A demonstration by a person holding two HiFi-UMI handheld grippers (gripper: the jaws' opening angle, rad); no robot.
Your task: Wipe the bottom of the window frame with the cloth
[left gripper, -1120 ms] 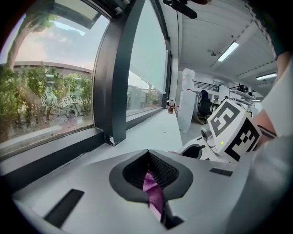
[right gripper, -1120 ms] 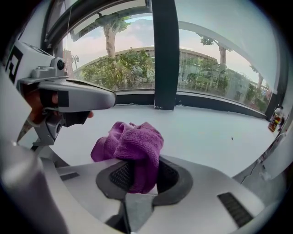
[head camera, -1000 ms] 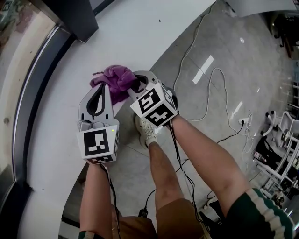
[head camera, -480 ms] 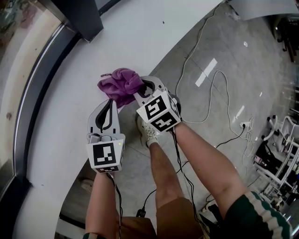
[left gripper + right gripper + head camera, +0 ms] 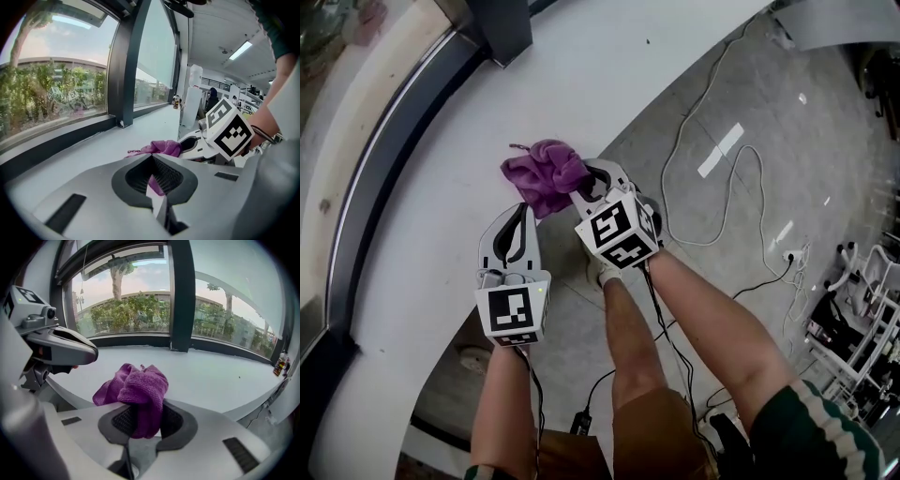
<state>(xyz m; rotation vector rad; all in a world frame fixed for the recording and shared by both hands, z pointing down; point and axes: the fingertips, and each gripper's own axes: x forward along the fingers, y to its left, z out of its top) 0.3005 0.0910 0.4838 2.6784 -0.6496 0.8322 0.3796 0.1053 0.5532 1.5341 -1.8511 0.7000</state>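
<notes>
1. Progress, judged from the head view: the purple cloth [image 5: 544, 176] is bunched over the white sill [image 5: 581, 84], close to the sill's inner edge. It is well apart from the dark bottom rail of the window frame [image 5: 389, 141]. Nothing shows the rail being touched, so the wiping seems not yet begun. The cloth has yet to be carried across the sill, pressed on the rail and drawn along it.

2. Head view, the tongs: the right gripper [image 5: 581, 192] reaches into the cloth from its near side, and the cloth covers the jaw tips. The left gripper [image 5: 517, 214] sits just beside it, a little nearer the person, pointing towards the window. Its jaws meet at the tip and it carries nothing.

3. Left gripper view: the two jaws are closed together around their oval opening, with nothing clamped between them. The purple seen through that opening is the cloth lying farther off, at the other gripper. The sill runs ahead to the dark rail under the glass, which is bare.

4. Right gripper view: the jaws are pinched on a fold of the cloth. Its bulk mushrooms above them and a tail hangs down through the opening. Beyond it lie open sill and then the rail.
</notes>
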